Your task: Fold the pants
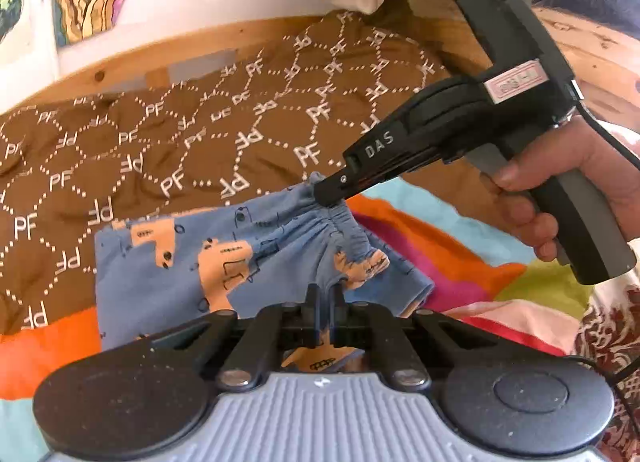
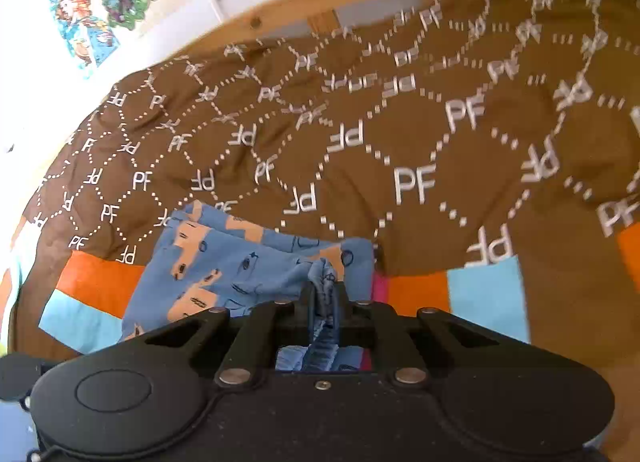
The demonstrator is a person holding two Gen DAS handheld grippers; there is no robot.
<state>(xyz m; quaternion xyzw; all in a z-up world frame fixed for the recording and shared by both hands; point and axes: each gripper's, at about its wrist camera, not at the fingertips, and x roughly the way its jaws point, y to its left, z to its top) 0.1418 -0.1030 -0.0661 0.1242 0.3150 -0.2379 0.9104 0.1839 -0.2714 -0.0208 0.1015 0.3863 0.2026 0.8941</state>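
Both hand-held grippers pinch the pants [image 1: 224,262], angled downward

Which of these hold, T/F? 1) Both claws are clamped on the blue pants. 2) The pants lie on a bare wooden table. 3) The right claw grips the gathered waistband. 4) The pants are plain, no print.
1) True: the left claw and the right claw each pinch the blue pants.
2) False: they lie on a brown PF-print blanket and a striped cover.
3) True: it pinches the ruched waistband.
4) False: they carry an orange vehicle print.
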